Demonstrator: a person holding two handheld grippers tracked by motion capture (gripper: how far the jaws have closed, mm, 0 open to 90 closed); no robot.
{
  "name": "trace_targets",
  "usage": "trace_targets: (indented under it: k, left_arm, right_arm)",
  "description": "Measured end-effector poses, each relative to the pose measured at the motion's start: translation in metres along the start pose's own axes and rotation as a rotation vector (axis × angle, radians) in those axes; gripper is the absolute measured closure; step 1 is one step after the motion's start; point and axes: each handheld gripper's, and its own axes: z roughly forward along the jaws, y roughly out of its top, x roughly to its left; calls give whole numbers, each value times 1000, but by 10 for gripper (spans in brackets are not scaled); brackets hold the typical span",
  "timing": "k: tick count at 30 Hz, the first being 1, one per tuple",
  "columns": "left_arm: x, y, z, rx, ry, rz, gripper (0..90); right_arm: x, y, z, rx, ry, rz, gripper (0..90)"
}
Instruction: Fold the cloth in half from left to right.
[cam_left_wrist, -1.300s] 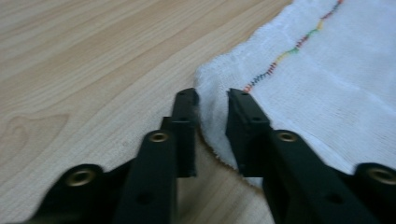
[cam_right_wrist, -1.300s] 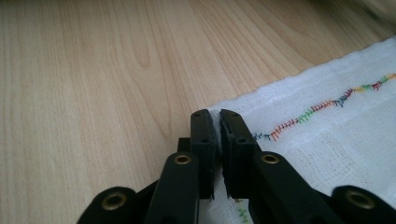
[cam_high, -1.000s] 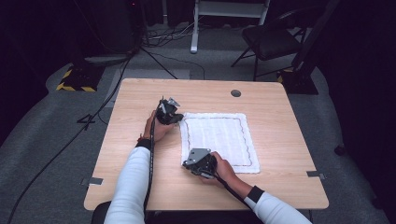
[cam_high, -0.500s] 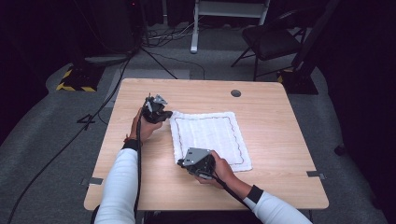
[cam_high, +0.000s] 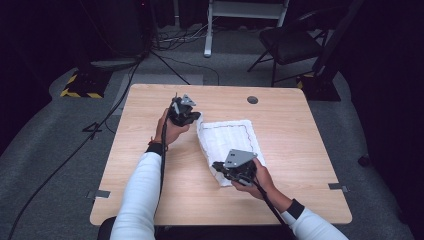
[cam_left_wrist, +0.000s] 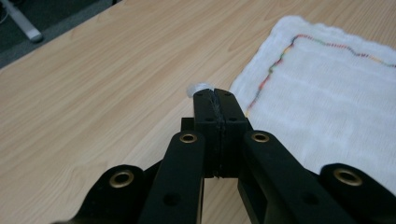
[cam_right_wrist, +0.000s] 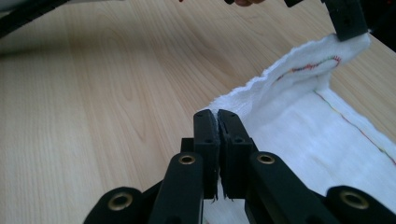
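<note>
A white cloth (cam_high: 234, 141) with a coloured stitched border lies on the wooden table (cam_high: 300, 150), its left edge raised. My left gripper (cam_high: 192, 119) is shut on the cloth's far left corner; a white tuft (cam_left_wrist: 200, 88) pokes out past its tips, and the rest of the cloth (cam_left_wrist: 327, 107) spreads to the right. My right gripper (cam_high: 218, 165) is shut on the near left corner, with the cloth's edge (cam_right_wrist: 252, 93) pinched between the jaws. In the right gripper view the left gripper (cam_right_wrist: 348, 21) holds up the far corner.
A round grommet hole (cam_high: 252, 100) sits near the table's far edge. Bare wood (cam_high: 140, 165) lies left of the cloth. On the floor beyond the table are a chair (cam_high: 290, 42), cables and a yellow-black striped plate (cam_high: 80, 90).
Both grippers have risen with the cloth's left corners. The right gripper has shifted to the right, and the cloth's left edge now stands off the table, so the cloth looks narrower.
</note>
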Motion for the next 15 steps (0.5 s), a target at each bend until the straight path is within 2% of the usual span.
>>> trace_targets:
  k: [1,2,3,4,5,7,8,9,10,11,15]
  left_arm:
    - [0,0,0,0,0,0,891]
    - [-7,10,10,3,-4,19,891]
    - [-7,10,10,3,-4,19,891]
    - [-10,14,15,3,-3,24,891]
    - [-13,19,20,10,-6,33,891]
    - [-20,29,33,5,-16,43,891]
    - [-20,29,33,5,-16,43,891]
    - [-28,36,42,-2,-19,46,891]
    - [-28,36,42,-2,-19,46,891]
    - [-35,43,51,-3,-25,58,891]
    - [-45,55,64,-7,-37,72,892]
  right_arm:
    - [-3,-3,-2,1,-7,5,869]
    - [-6,-8,-6,4,-14,17,869]
    - [-6,-8,-6,4,-14,17,869]
    - [-12,-17,-14,10,-27,35,870]
    - [-12,-17,-14,10,-27,35,870]
    - [-19,-27,-25,14,-45,52,870]
    - [-19,-27,-25,14,-45,52,870]
    - [-24,-35,-34,16,-63,65,870]
    - [-24,-35,-34,16,-63,65,870]
    - [-29,-42,-41,19,-76,80,870]
    - [-36,-50,-51,24,-94,99,870]
